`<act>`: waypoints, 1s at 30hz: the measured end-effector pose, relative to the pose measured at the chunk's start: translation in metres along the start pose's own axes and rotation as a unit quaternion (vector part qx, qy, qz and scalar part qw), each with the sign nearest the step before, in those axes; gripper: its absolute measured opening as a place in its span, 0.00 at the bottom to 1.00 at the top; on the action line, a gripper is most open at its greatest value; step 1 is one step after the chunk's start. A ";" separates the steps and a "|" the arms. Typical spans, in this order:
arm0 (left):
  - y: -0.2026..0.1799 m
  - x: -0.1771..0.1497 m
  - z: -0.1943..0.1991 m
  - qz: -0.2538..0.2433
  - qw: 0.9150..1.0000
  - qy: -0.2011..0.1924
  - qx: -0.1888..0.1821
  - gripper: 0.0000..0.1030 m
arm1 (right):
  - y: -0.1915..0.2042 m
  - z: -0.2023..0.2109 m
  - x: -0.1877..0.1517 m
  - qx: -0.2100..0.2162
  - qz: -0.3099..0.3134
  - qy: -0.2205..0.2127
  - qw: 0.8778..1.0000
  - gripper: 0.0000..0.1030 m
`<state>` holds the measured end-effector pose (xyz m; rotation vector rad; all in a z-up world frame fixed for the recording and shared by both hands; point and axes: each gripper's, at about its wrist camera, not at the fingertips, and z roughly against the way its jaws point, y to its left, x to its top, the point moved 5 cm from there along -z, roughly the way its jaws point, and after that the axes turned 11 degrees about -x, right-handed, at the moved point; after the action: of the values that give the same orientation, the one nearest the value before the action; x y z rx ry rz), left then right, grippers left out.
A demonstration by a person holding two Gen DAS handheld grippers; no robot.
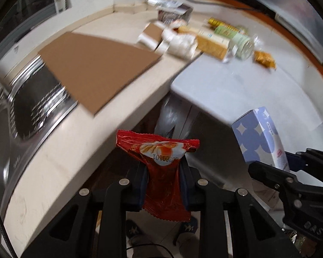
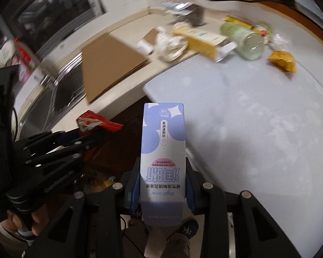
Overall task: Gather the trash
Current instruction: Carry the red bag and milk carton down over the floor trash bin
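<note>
My left gripper (image 1: 162,172) is shut on a crumpled red snack wrapper (image 1: 161,167), held off the front edge of the beige counter (image 1: 60,163). That wrapper (image 2: 97,123) and the left gripper (image 2: 86,137) also show at the left of the right wrist view. My right gripper (image 2: 162,180) is shut on a tall white and lilac carton (image 2: 163,150), which sticks up between the pads. The same carton (image 1: 259,137) appears at the right of the left wrist view, in the right gripper (image 1: 271,167). Both are held off the counter's edge, over the floor.
More litter lies at the back: a yellow box (image 2: 201,43), a pale green jar (image 2: 245,40) on its side, an orange packet (image 2: 282,61), crumpled white paper (image 2: 171,44). A brown cardboard sheet (image 1: 97,68) overhangs the steel sink (image 1: 32,107). A white worktop (image 2: 258,118) fills the right. Shoes (image 2: 188,228) are below.
</note>
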<state>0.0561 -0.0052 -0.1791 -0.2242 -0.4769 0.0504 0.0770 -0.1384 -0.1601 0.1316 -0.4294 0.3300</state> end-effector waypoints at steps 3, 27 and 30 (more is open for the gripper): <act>0.012 -0.023 -0.009 0.008 1.000 0.017 0.007 0.23 | 0.018 -0.008 -0.015 0.008 0.020 0.015 1.000 0.34; 0.065 -0.128 -0.206 -0.004 0.993 0.114 -0.016 0.26 | 0.015 -0.225 -0.135 -0.024 -0.025 0.116 0.993 0.34; 0.071 -0.135 -0.240 -0.007 0.991 0.130 -0.019 0.27 | 0.002 -0.258 -0.144 -0.026 -0.049 0.127 0.990 0.34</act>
<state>0.0469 0.0022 -0.4628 -0.2617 -0.2199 -0.0022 0.0525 -0.1279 -0.4547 0.0577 -0.1790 0.2353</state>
